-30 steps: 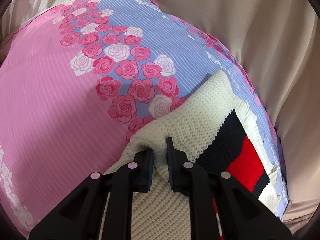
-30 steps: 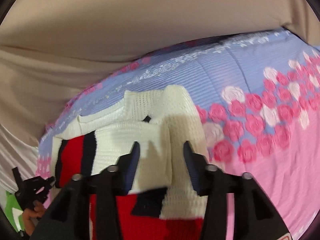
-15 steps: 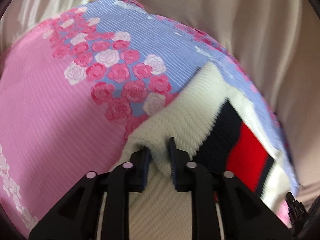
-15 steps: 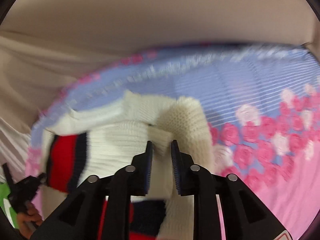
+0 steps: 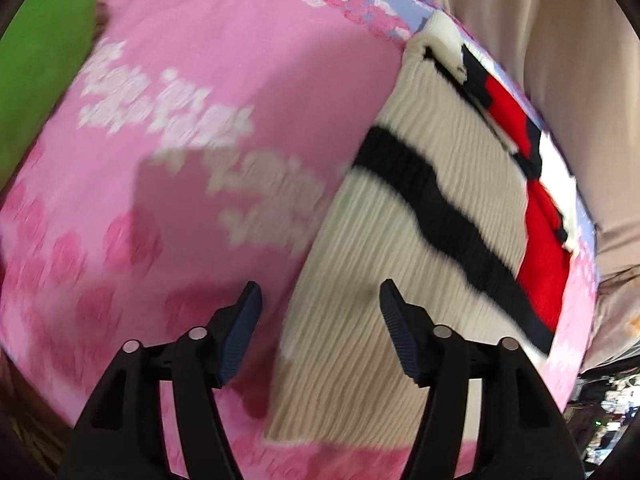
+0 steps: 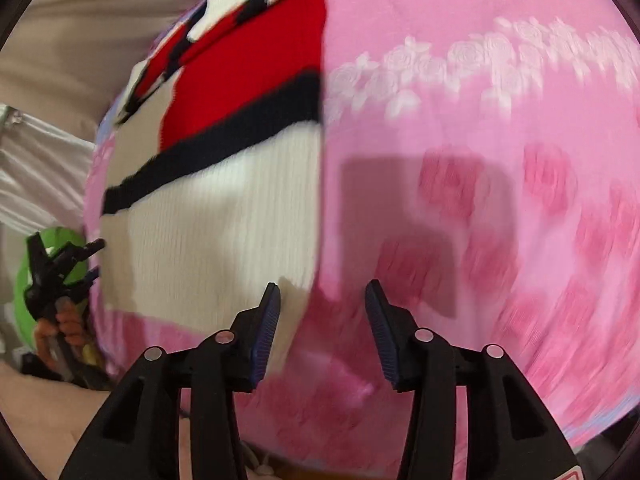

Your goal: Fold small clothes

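- Pink rose-print bedsheet [image 5: 192, 92] carries the folded knit sweater [image 5: 384, 264], laid flat to take another fold.
- Left gripper [image 5: 320, 312] and right gripper [image 6: 322, 310] hover at the sweater's near hem, fingers wide, holding nothing.

Left gripper [image 5: 320, 330]: jaws spread wide, nothing between the fingers [image 5: 240, 332]. In the right wrist view it appears at far left, held in a hand [image 6: 60, 320], detail blurred. Right gripper [image 6: 322, 330]: jaws likewise spread wide, nothing gripped. Both point forward and downward, fingers level with each other.
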Available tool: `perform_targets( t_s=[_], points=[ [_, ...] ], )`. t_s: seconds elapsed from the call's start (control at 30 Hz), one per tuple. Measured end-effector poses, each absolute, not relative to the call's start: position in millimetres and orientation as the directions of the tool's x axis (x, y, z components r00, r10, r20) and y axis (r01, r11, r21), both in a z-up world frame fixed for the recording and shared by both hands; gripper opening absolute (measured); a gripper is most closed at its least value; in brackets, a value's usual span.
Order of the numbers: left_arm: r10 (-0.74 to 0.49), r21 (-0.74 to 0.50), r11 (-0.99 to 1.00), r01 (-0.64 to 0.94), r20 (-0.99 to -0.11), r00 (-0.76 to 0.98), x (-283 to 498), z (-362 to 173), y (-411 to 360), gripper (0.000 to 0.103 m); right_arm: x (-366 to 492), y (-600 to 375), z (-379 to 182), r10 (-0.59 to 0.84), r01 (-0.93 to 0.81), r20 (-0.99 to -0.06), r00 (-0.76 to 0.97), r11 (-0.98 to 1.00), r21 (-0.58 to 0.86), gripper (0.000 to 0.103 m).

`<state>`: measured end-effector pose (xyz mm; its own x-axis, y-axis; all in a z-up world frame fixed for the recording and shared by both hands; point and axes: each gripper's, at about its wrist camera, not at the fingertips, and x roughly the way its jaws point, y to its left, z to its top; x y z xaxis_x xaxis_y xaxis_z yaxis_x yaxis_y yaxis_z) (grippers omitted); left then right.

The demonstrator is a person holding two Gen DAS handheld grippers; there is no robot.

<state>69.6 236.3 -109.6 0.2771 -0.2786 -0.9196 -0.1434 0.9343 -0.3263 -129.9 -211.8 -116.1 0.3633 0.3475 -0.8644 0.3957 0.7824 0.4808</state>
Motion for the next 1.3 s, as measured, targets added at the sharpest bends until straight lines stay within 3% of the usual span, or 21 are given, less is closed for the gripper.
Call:
perform_targets(
  t_s=[0.07,0.17,0.23,0.27,0.3,0.5,0.6,0.83,1.0,1.13,1.3],
  points=[
    [-0.290,-0.340,0.929,-0.142,-0.913,0.287,60.9,-109.5,232.9,0.063,-125.7,-197.3,-120.9,0.417,0.360,-0.829,0.373,0.759,0.543,0.058],
    [-0.273,-0.325,0.934,-0.147,-0.916,0.293,58.4,-110.4,225.7,0.062,-107.8,-179.7,-119.6,0.416,0.281,-0.812,0.410,0.789,0.546,0.072],
    [-0.284,-0.334,0.934,-0.129,-0.911,0.300,59.3,-109.8,220.9,0.038,-98.9,-172.5,-117.1,0.395,0.271,-0.812,0.430,0.801,0.533,0.069],
    [-0.296,-0.344,0.931,-0.126,-0.909,0.294,60.8,-109.9,219.8,0.019,-89.8,-171.7,-117.8,0.399,0.267,-0.806,0.437,0.798,0.540,0.040],
    [-0.308,-0.358,0.924,-0.137,-0.906,0.291,61.3,-108.4,219.0,0.010,-86.4,-170.1,-116.2,0.412,0.268,-0.803,0.430,0.791,0.550,0.009],
    [-0.357,-0.405,0.909,-0.094,-0.877,0.323,37.4,-65.0,225.9,0.007,-103.2,-201.1,-51.1,0.342,0.269,-0.779,0.526,0.801,0.534,0.007],
    [-0.383,-0.406,0.913,-0.037,-0.886,0.262,7.9,-60.8,226.0,0.007,-137.1,-223.4,-31.0,0.292,0.276,-0.821,0.491,0.841,0.464,0.006],
    [-0.380,-0.380,0.925,-0.007,-0.924,0.047,-63.0,-90.2,222.0,0.006,-210.5,-229.4,-70.4,0.304,0.335,-0.913,0.271,0.860,0.385,0.006],
    [-0.371,-0.369,0.927,0.064,-0.928,0.022,-80.2,-64.0,224.9,0.006,-237.2,-210.5,-74.0,0.367,0.279,-0.917,0.158,0.874,0.398,0.006],
    [-0.442,-0.440,0.897,0.044,-0.887,0.135,-41.3,-24.2,227.0,0.006,-206.4,-233.1,-24.1,0.359,0.254,-0.880,0.311,0.861,0.441,0.006],
    [-0.457,-0.473,0.880,0.045,-0.817,0.352,70.9,-8.4,196.8,0.008,-104.7,-300.2,9.2,0.315,0.237,-0.719,0.619,0.798,0.554,0.006]
  ],
)
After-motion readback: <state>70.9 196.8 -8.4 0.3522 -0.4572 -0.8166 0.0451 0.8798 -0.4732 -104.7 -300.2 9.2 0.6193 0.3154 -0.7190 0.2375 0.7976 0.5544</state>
